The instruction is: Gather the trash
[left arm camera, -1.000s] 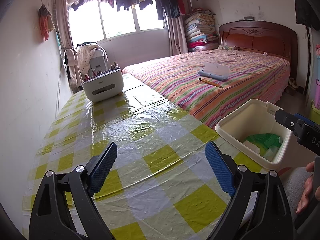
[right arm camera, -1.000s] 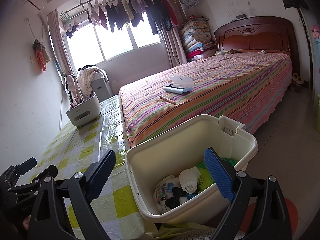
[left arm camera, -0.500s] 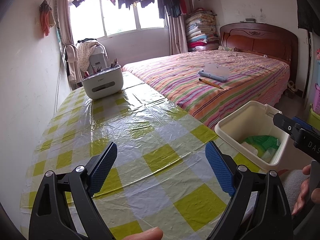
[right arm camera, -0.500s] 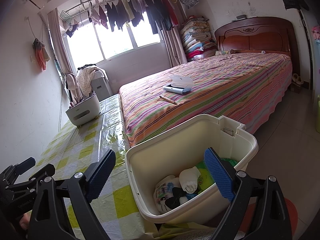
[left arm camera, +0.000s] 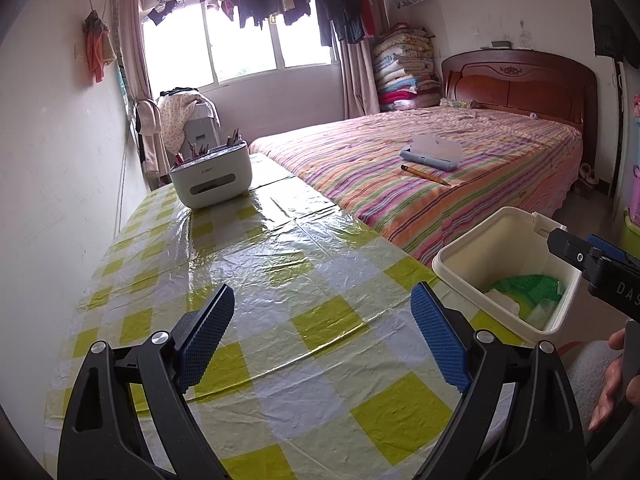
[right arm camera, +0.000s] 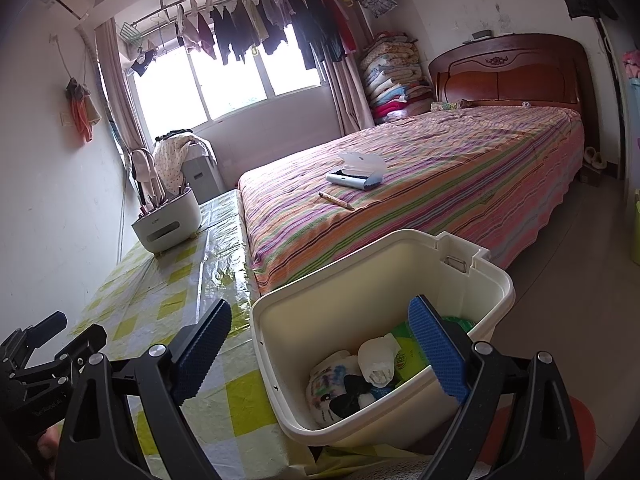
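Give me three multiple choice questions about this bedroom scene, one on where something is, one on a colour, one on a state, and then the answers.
1. Where does the pencil lie?
A. on the striped bedspread, beside the open pencil case
B. in the bin
C. on the checked tablecloth

2. What colour are the checks on the tablecloth?
A. red and black
B. yellow-green and white
C. blue and grey

3. What state is the left tool in?
A. shut on a tissue
B. shut on nothing
C. open and empty

Answers:
1 A: the pencil rests on the bedspread, just in front of the pencil case.
2 B: yellow-green and white squares show across the whole cloth.
3 C: its two blue pads stand wide apart with only tablecloth between them.
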